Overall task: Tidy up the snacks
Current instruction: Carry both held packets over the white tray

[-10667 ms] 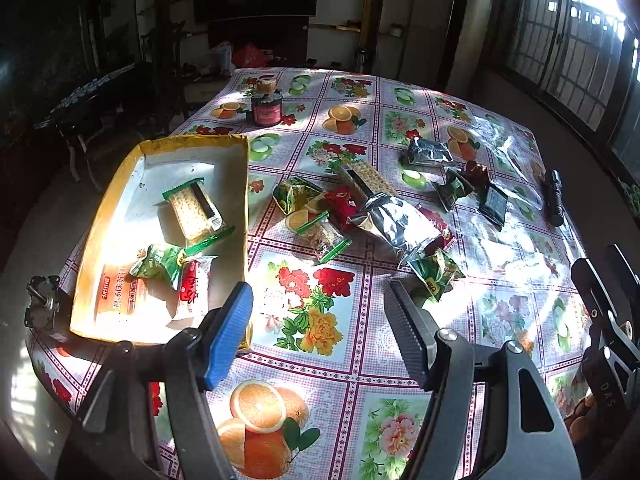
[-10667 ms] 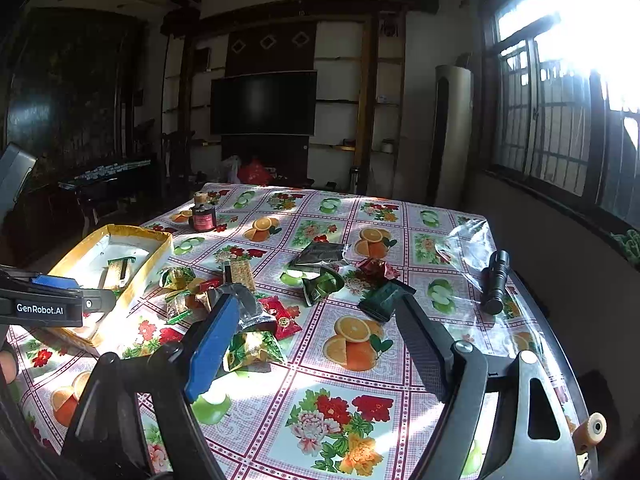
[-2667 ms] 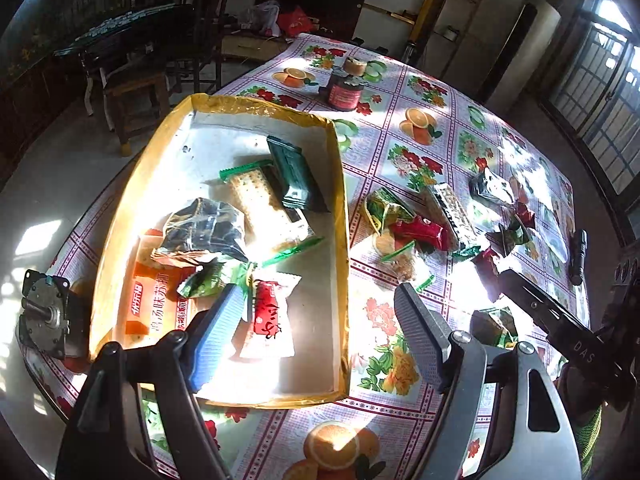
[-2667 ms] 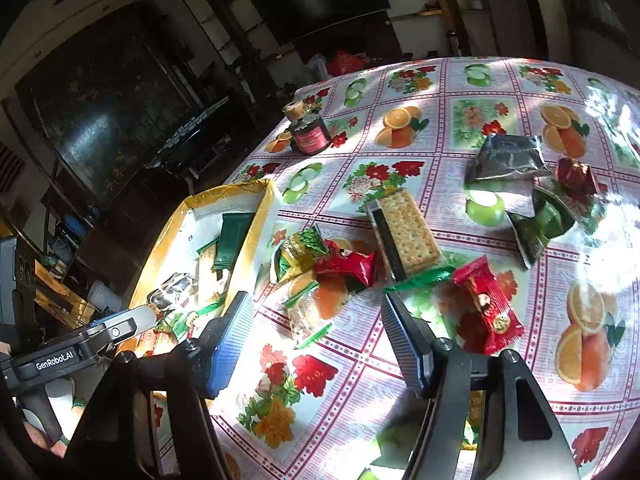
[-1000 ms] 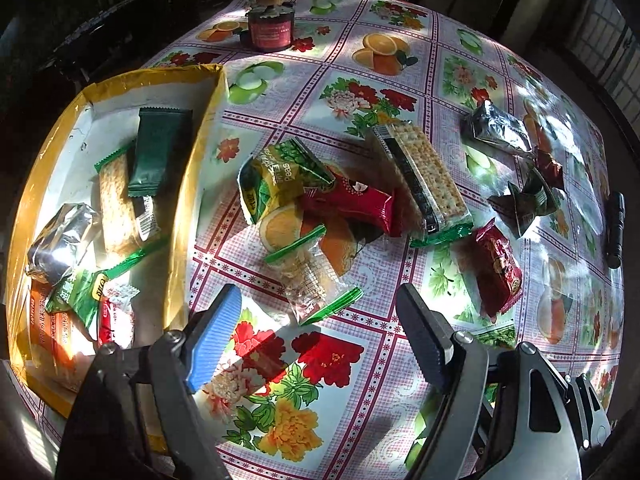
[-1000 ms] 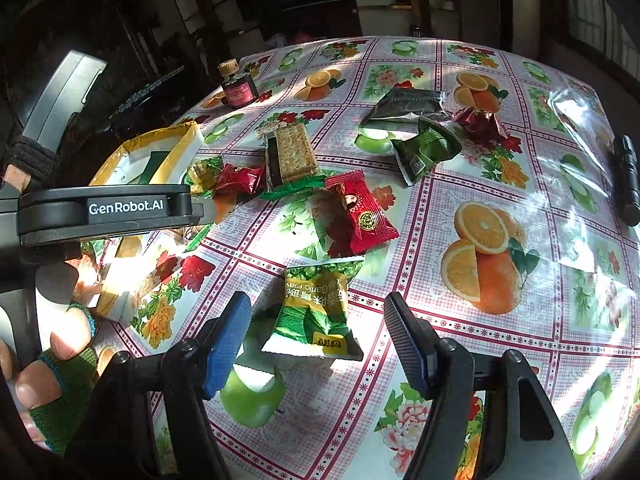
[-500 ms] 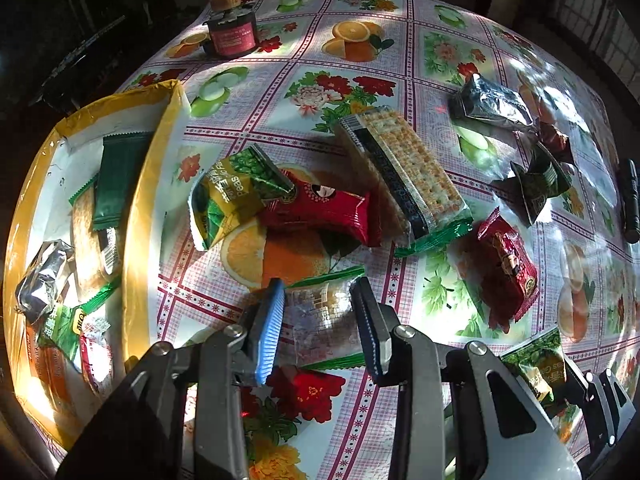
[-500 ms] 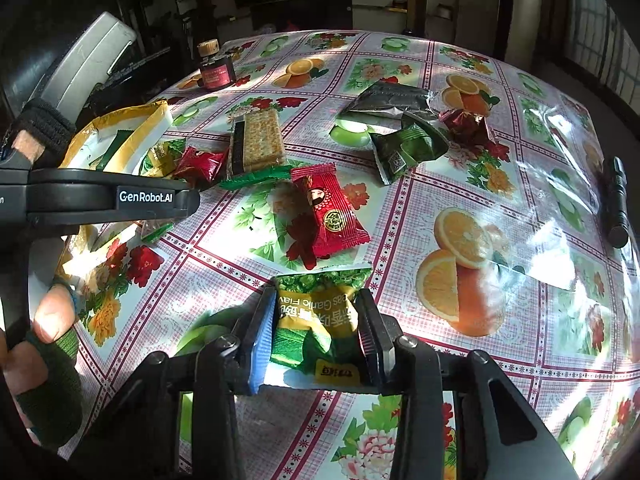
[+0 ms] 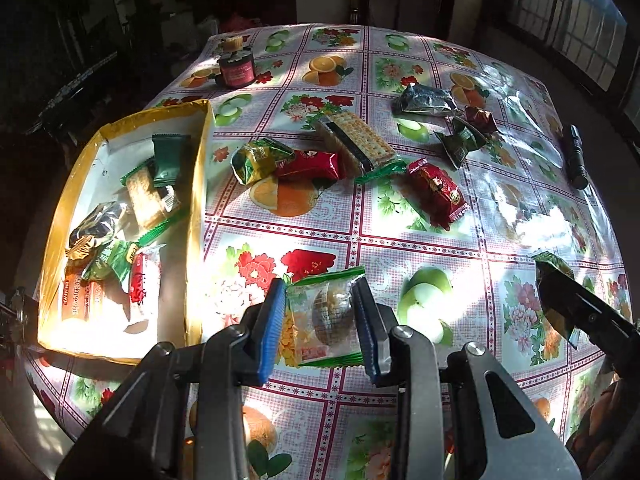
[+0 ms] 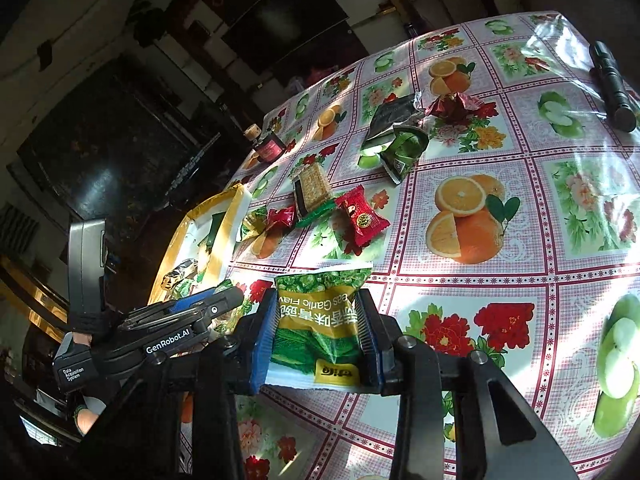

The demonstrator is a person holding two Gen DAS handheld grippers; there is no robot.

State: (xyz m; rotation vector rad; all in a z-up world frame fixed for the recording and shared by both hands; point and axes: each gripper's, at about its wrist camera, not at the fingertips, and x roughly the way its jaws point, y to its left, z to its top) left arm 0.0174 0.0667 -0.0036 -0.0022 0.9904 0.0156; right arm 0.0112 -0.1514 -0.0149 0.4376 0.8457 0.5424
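Observation:
My left gripper (image 9: 320,312) is shut on a clear cake packet with green edges (image 9: 324,316), lifted above the tablecloth just right of the yellow box (image 9: 198,216). The box holds several snacks, among them a dark green packet (image 9: 170,158) and a cracker pack (image 9: 146,196). My right gripper (image 10: 318,328) is shut on a green garlic-pea bag (image 10: 320,316), lifted off the table; it shows at the right edge of the left wrist view (image 9: 560,296). Loose on the table lie a cracker sleeve (image 9: 356,144), two red packets (image 9: 310,166) (image 9: 436,192), a yellow-green bag (image 9: 258,158) and a silver bag (image 9: 424,98).
A dark red jar (image 9: 236,68) stands at the far left of the table. A black flashlight (image 9: 574,156) lies near the right edge. A small green packet (image 9: 460,144) and a dark red wrapper (image 9: 480,118) lie by the silver bag. The left gripper's body (image 10: 160,332) sits left in the right wrist view.
Both grippers have risen from the table with their packets; the left one carried the clear packet back toward the box's right side. The right one tilted and lifted the green bag.

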